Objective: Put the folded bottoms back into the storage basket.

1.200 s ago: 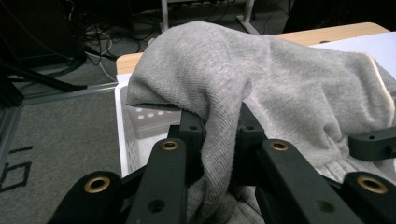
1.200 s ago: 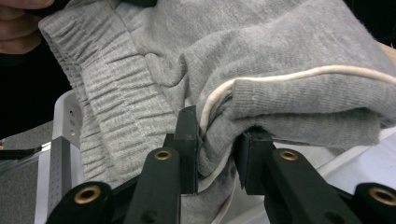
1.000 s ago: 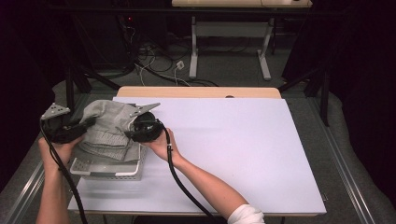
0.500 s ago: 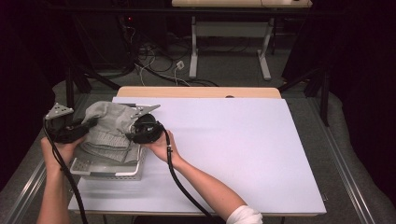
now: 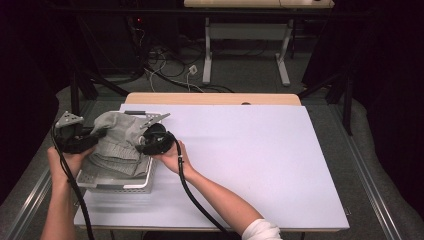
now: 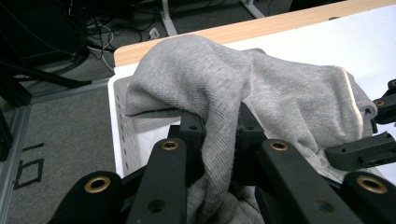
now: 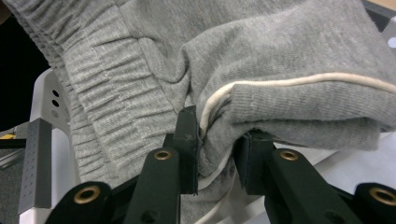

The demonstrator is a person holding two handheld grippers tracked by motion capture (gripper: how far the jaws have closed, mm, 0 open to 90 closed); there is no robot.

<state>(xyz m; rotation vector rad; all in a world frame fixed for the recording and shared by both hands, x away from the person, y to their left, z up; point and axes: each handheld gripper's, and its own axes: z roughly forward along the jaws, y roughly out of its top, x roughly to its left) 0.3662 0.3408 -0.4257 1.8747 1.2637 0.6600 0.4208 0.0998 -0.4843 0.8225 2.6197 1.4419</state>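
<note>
The table [image 5: 260, 165] is the biggest thing here, a wide white top with a wooden strip along its far edge. Near its left end sits a white perforated basket [image 5: 117, 182], and above the basket hangs a grey knitted garment [image 5: 117, 142], lifted partly clear with its lower folds draping down into the basket. In the right gripper view the garment shows a ribbed, gathered band and a pale piped edge.

The garment looks light and thoroughly soft: it will sag, stretch and fold wherever it is not supported, and it is unlikely to slip much, since the knit gives the pads something to bite. Nothing about it seems fragile. The sturdier places to hold are probably the ribbed band and the piped hem, taken well apart so the cloth spreads between them rather than bunching.

The left hand-held gripper [image 6: 219, 135] has its jaws drawn in tight, pinching a thick fold of the cloth that runs down between them. The right hand-held gripper [image 7: 217, 140] is likewise clamped on a bunched fold right at the piped edge. In the high view the two sit at opposite sides of the garment, each held in one of the person's hands, cables trailing back.
</note>
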